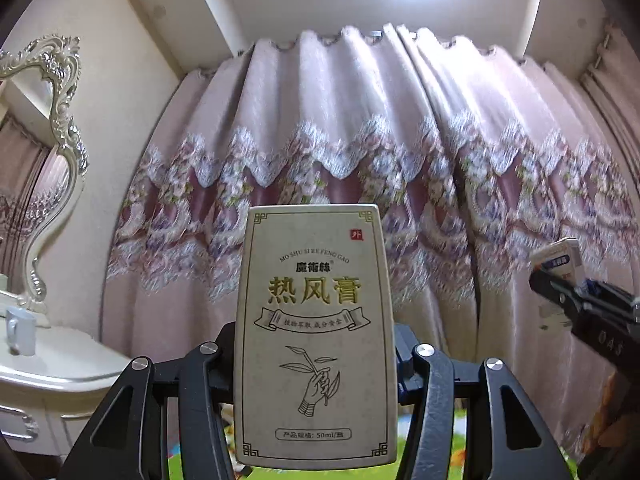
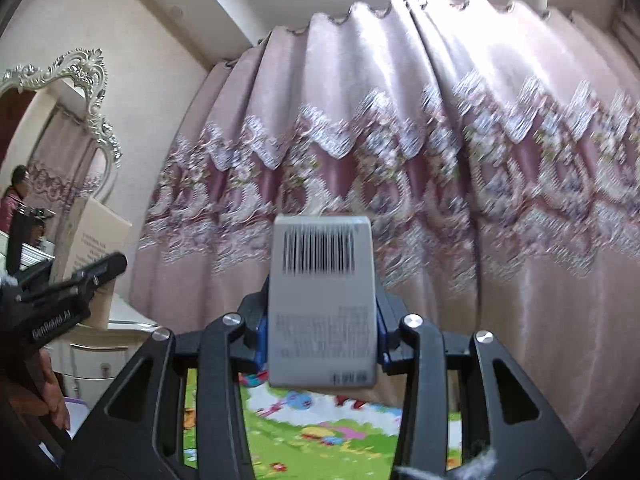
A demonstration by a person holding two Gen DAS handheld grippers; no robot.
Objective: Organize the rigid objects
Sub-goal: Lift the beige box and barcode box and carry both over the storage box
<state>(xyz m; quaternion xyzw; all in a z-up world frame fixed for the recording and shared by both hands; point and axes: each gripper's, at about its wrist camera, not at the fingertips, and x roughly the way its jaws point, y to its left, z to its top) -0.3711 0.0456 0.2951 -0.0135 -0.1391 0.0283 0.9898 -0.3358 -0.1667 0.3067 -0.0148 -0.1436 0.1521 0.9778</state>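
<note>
My left gripper (image 1: pixel 316 360) is shut on a tall beige carton (image 1: pixel 314 300) with gold Chinese lettering and a drawing of a hand holding a sprig. It holds the carton upright, raised in front of the curtain. My right gripper (image 2: pixel 322 336) is shut on a smaller grey-white box (image 2: pixel 322 304), whose barcode faces the camera. At the right edge of the left wrist view, the right gripper (image 1: pixel 576 296) shows with its box (image 1: pixel 560 254). At the left of the right wrist view, the left gripper (image 2: pixel 84 276) appears with the beige carton (image 2: pixel 96 236).
A pink curtain (image 1: pixel 380 140) with a lace band fills the background. At the left an ornate silver mirror (image 1: pixel 60 120) stands on a white dressing table (image 1: pixel 60 372) with a white mug (image 1: pixel 20 330). A colourful play mat (image 2: pixel 320 432) lies below. The mirror reflects a person (image 2: pixel 16 196).
</note>
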